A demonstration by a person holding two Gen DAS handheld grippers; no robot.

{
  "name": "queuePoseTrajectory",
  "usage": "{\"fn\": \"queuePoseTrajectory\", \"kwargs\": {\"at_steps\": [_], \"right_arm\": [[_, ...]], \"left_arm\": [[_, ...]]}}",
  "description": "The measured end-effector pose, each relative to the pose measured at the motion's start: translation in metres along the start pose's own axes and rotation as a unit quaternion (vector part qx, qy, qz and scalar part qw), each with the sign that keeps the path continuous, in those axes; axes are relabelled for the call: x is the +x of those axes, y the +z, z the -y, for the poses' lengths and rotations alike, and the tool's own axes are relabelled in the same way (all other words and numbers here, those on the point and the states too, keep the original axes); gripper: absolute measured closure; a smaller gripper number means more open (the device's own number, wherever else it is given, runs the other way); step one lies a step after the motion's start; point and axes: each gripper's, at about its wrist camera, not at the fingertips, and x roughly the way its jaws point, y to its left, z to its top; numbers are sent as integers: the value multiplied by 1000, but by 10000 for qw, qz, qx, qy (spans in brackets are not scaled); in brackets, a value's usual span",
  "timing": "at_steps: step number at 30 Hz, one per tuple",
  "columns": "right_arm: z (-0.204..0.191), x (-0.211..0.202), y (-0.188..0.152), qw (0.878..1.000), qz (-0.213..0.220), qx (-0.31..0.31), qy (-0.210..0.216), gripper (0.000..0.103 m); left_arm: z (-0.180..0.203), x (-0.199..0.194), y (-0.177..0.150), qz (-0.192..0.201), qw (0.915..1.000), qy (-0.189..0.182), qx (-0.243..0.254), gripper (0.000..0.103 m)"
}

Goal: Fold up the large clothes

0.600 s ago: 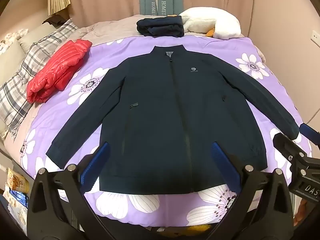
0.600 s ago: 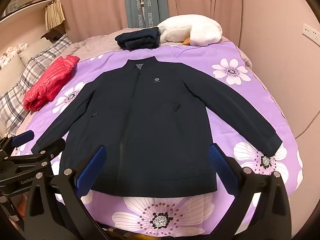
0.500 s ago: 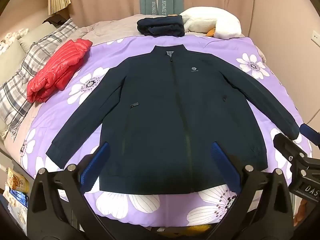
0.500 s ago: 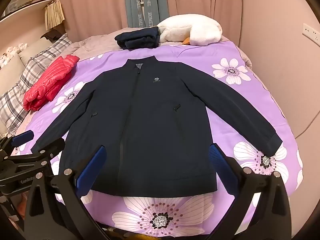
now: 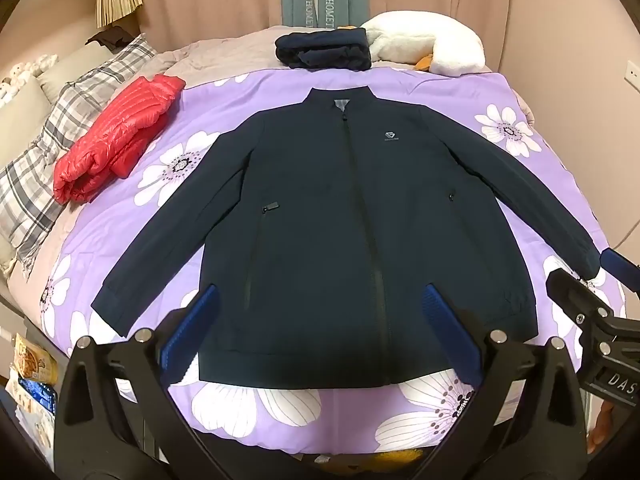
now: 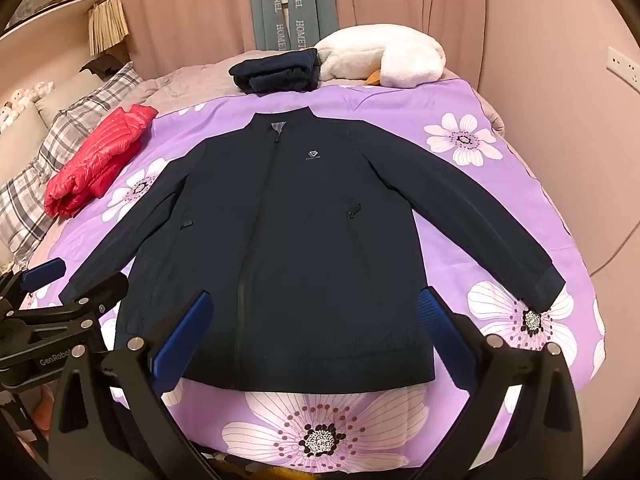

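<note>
A dark navy zip jacket (image 5: 344, 224) lies flat and face up on the purple flowered bedspread (image 5: 112, 232), sleeves spread out to both sides, collar at the far end. It also shows in the right wrist view (image 6: 304, 240). My left gripper (image 5: 320, 320) is open and empty, held above the jacket's hem. My right gripper (image 6: 316, 320) is open and empty, also above the hem. The right gripper shows at the right edge of the left wrist view (image 5: 592, 304). The left gripper shows at the left edge of the right wrist view (image 6: 52, 292).
A folded red puffer jacket (image 5: 116, 144) lies at the left on the bed. A folded dark garment (image 5: 324, 52) and a white plush toy (image 5: 428, 48) sit at the far end. Plaid pillows (image 5: 52, 152) are at the left; a wall is at the right.
</note>
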Motion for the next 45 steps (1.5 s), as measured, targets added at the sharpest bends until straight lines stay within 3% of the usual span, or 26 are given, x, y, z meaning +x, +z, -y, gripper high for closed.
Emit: {"fn": "queuePoseTrajectory", "kwargs": {"at_steps": [45], "right_arm": [[-5,4,-2,10000,-48,5,-27,1]], "left_arm": [[8,7,1,-112,9999,7,53,2]]}}
